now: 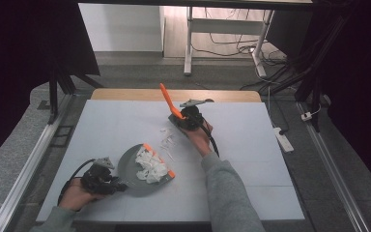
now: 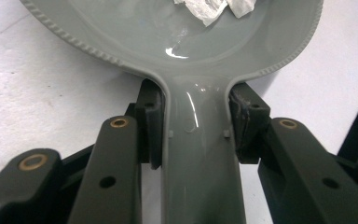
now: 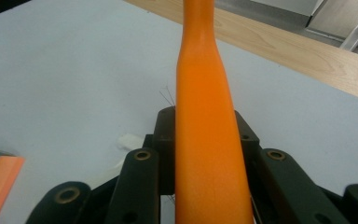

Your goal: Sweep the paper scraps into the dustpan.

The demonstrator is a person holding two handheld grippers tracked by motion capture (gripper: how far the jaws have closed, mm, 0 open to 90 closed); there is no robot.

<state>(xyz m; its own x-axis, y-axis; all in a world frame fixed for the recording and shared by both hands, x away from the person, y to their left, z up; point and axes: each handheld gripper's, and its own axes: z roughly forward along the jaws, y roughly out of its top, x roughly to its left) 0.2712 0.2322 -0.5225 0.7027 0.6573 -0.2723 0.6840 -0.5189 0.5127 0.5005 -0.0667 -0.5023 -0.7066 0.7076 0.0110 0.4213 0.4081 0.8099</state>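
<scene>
Left claw (image 1: 118, 185): closed on the handle of the grey dustpan (image 1: 130, 175), pads pressing both sides of the handle where it meets the pan, as the left gripper view (image 2: 193, 128) confirms. The dustpan (image 2: 168, 32) lies flat on the surface (image 1: 101, 125), near its front edge and left of centre, with its orange lip (image 1: 159, 159) facing the middle of the surface.

Contents of the dustpan: a loose heap of crumpled white paper scraps (image 1: 150, 166), lying against the orange lip. The rear part of the pan by the handle is bare; the left gripper view shows scraps (image 2: 205, 8) at the far side of the pan.

Outside the container: a small scatter of white scraps (image 1: 167, 141) on the surface, just beyond the lip, between the dustpan and the right claw.

Right claw (image 1: 178, 117): closed on the orange handle of a brush (image 1: 167, 99), which is tilted up toward the far edge of the surface. The right gripper view shows the handle (image 3: 205, 140) clamped between both pads (image 3: 205, 135). The brush head is hidden behind the claw; its state cannot be determined.
</scene>
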